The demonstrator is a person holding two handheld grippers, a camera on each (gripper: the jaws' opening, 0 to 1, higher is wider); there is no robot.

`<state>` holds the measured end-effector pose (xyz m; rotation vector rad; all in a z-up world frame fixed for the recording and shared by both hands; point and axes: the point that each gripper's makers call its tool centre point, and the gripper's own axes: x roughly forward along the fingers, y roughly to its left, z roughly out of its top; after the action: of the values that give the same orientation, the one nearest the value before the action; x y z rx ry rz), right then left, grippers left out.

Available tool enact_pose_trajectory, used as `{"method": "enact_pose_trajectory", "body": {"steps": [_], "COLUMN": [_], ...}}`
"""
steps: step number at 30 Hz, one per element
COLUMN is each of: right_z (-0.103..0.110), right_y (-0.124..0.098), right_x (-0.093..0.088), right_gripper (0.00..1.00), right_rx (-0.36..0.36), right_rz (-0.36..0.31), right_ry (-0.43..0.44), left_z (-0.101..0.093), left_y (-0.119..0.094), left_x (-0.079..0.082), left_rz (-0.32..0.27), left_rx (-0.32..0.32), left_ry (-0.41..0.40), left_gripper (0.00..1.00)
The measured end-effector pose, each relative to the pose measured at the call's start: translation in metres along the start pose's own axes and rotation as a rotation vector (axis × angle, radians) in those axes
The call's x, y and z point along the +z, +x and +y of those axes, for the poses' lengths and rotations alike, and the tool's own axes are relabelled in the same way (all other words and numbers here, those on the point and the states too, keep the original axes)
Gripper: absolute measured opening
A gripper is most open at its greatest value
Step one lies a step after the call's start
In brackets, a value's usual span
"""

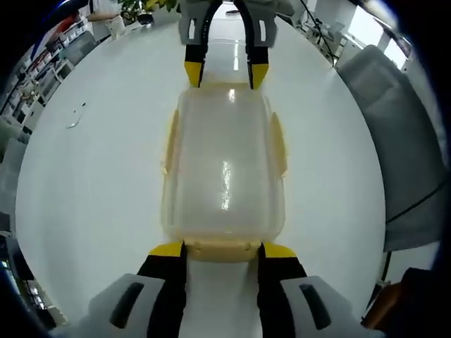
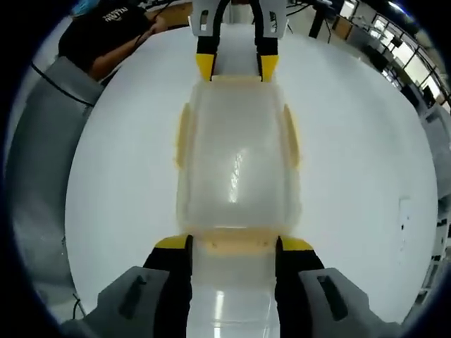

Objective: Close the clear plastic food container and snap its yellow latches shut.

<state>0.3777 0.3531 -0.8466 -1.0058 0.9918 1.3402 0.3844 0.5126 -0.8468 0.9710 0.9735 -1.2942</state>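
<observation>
While chairs (image 1: 394, 141) flank, grippers (image 1: 222, 250) bracket container (image 1: 224, 176).

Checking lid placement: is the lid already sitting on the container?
Yes, the clear lid covers the container between both open grippers.

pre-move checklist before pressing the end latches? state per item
1. Lid seated on clear container: ok, it looks closed.
2. Left gripper astride the near end latch: ok.
3. Right gripper astride the opposite end latch: ok.
4. Both grippers open: ok.
5. Side latches snapped: cannot tell.
6. White table around container free of obstructions: ok.
</observation>
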Motion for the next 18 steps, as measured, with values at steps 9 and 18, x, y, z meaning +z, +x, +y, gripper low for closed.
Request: {"method": "enact_pose_trajectory", "body": {"steps": [9,18], "right_z": [-0.0007,-0.0056], "right_y": [-0.0018,-0.0012], "right_x": [-0.0005,0.0006], "right_gripper": [0.36,0.36], "right_rx": [0.005,0.008], "right_rz": [0.014,0.073], "right_ry": [-0.008,-0.005], "left_z": [0.0025,0.0043], "left_y": [-0.0029,-0.0042], "left_x": [0.0,0.0009], "left_rz": [0.015,0.019], "left_rx": [-0.004,-0.008], "left_ry": [-0.001,0.002], "left_gripper": [0.34,0.34]}}
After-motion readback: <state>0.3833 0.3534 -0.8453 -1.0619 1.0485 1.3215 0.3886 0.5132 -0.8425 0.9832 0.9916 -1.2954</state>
